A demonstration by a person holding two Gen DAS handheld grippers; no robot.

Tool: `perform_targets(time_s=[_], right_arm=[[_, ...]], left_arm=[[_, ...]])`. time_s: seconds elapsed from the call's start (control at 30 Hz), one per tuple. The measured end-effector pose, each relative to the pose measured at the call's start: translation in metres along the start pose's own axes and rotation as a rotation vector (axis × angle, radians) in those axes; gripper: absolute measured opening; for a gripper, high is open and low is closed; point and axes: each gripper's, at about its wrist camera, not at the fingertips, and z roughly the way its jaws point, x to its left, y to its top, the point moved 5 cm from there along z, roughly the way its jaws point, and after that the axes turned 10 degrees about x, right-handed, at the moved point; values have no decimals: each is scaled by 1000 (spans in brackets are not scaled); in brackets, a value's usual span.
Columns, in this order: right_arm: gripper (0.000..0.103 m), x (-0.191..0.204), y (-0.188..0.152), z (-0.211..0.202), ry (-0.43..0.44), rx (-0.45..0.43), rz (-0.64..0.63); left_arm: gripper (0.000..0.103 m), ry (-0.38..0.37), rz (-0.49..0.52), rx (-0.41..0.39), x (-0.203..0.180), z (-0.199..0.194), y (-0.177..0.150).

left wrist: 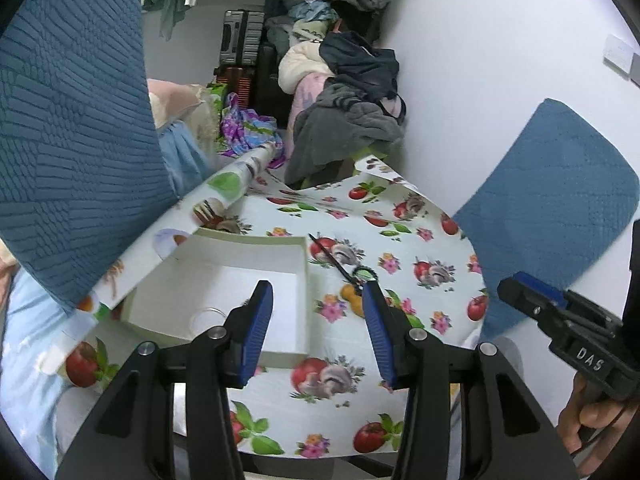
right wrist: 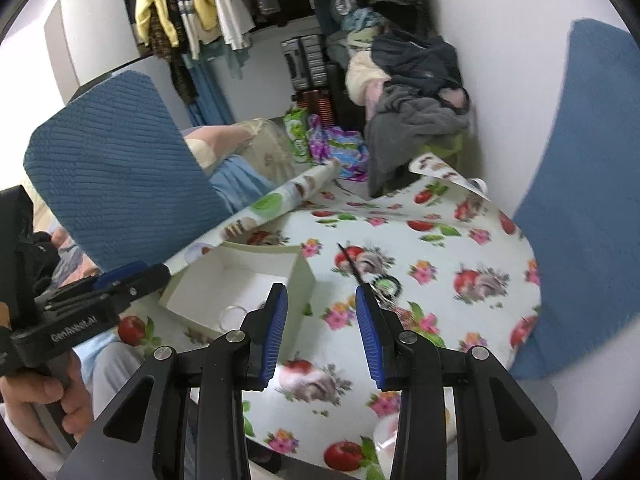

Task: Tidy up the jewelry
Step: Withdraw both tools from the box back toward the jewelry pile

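Observation:
A shallow white box [left wrist: 240, 284] [right wrist: 244, 276] sits on the left of the round table, and a clear ring [left wrist: 208, 317] [right wrist: 233, 313] lies in its near corner. A thin black stick [left wrist: 330, 256] [right wrist: 350, 262] lies right of the box, ending at a round green-and-black piece [left wrist: 363, 273] [right wrist: 386, 283]. My left gripper [left wrist: 316, 286] hovers open over the box's right wall, with nothing between its blue pads. The right gripper [right wrist: 320, 292] is open above the cloth between box and stick, also empty. Each gripper shows side-on in the other's view: the right [left wrist: 516, 286], the left [right wrist: 132, 276].
A fruit-patterned oilcloth covers the table [left wrist: 400, 240] [right wrist: 440, 248], with a rolled part [left wrist: 240, 176] along its far left edge. Blue chair backs [left wrist: 72, 128] [left wrist: 560, 200] stand on both sides. Piled clothes [left wrist: 344, 120], suitcases and a white wall lie behind.

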Motion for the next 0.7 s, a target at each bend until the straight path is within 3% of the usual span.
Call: perform_targets(time_s=[0.43, 0.7], right_arm=[[33, -52, -47, 3, -47, -2, 74], [33, -87, -58, 49, -56, 36, 91]], left_arm=[[47, -38, 26, 35, -35, 40, -23], [47, -88, 30, 79, -55, 96, -34]])
